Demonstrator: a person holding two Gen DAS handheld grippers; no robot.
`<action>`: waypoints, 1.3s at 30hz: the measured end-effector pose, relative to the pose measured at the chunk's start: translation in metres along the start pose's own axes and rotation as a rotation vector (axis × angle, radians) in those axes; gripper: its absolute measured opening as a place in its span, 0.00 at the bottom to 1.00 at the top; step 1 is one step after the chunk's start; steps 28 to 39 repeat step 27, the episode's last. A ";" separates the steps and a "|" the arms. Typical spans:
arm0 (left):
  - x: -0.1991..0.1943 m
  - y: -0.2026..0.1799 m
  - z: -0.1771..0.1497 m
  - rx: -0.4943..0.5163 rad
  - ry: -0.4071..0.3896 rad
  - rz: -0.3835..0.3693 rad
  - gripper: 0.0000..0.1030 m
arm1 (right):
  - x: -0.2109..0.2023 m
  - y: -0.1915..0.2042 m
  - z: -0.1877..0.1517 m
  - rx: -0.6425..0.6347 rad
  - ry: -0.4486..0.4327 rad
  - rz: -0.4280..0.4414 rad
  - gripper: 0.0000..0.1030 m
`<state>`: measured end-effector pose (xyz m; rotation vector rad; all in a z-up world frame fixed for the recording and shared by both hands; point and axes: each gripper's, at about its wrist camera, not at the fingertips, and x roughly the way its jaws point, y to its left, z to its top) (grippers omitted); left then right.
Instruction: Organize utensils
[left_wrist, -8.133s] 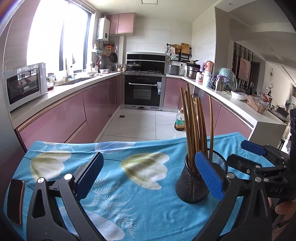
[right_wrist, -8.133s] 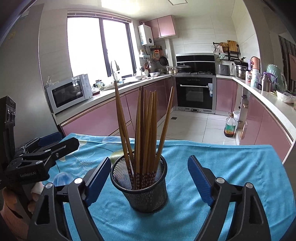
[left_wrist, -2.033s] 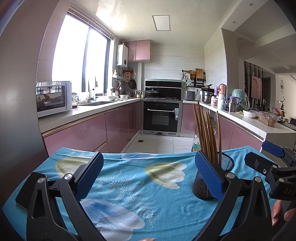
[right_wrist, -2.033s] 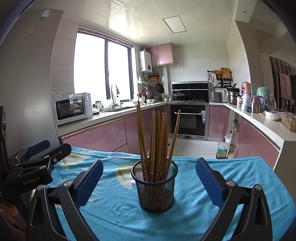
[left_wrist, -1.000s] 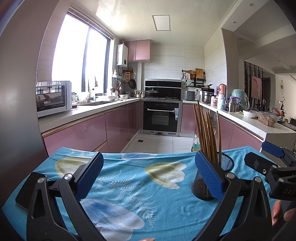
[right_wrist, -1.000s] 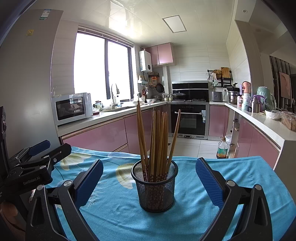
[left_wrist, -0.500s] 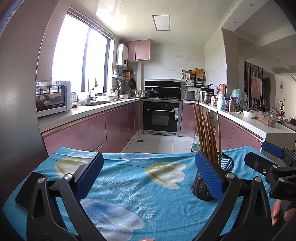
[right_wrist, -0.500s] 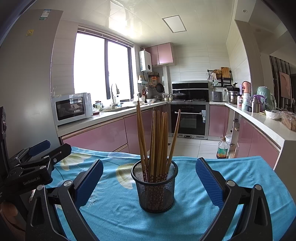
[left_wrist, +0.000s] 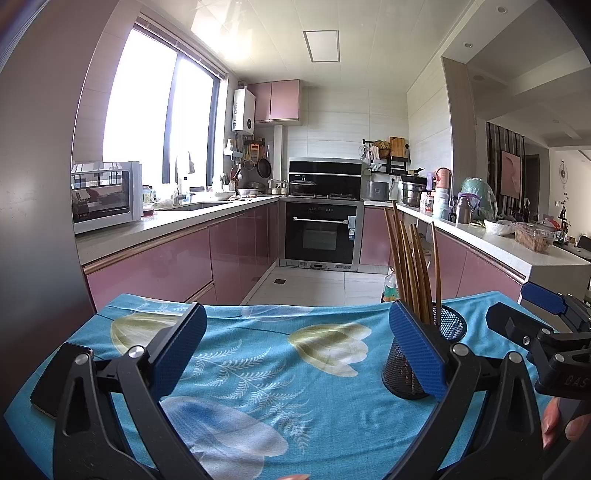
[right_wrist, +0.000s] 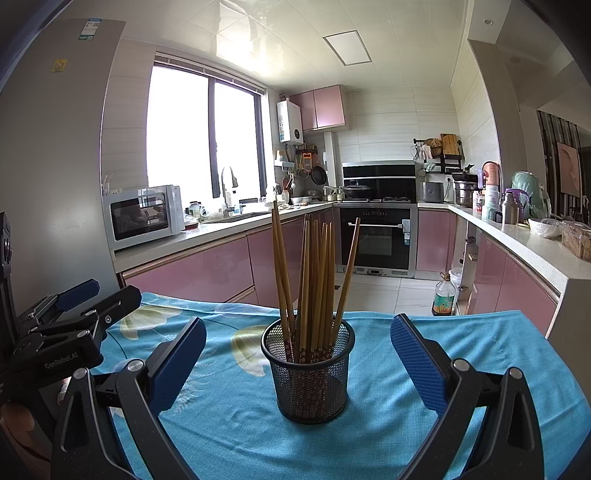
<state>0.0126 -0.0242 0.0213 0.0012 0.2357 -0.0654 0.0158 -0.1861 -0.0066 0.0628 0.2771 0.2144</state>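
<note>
Chopsticks (right_wrist: 314, 280) upright in mesh holder (right_wrist: 308, 373) on table (right_wrist: 236, 424); holder centred ahead of right tongs (right_wrist: 298, 363), spread wide, empty; left tongs (left_wrist: 298, 350) likewise, holder beside their right finger.

Both wrist views look level past open jaws toward the kitchen; they share the mesh holder (left_wrist: 424, 354) (right_wrist: 312, 373), centred between the right's jaws, behind the left's right jaw

Only obstacle on the table (right_wrist: 480, 332): mesh cup (right_wrist: 308, 373) with chopsticks (right_wrist: 314, 280) fanned upward, one leaning out right. Right gripper (right_wrist: 298, 360) is spread wide, cup centred in the gap, room on both sides. Left gripper (left_wrist: 293, 350), also wide apart, faces bare cloth (left_wrist: 258, 369); cup sits behind its right finger (left_wrist: 415, 354). Cloth left of cup is free.
</note>
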 end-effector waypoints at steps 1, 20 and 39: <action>0.000 0.001 0.000 -0.001 -0.001 0.001 0.95 | 0.000 -0.001 0.000 0.001 0.001 0.000 0.94; 0.002 0.000 -0.003 0.002 0.005 -0.003 0.95 | 0.004 -0.003 -0.002 0.003 0.019 0.003 0.94; 0.029 0.016 -0.014 -0.021 0.146 0.026 0.95 | 0.025 -0.027 -0.020 -0.014 0.163 -0.082 0.94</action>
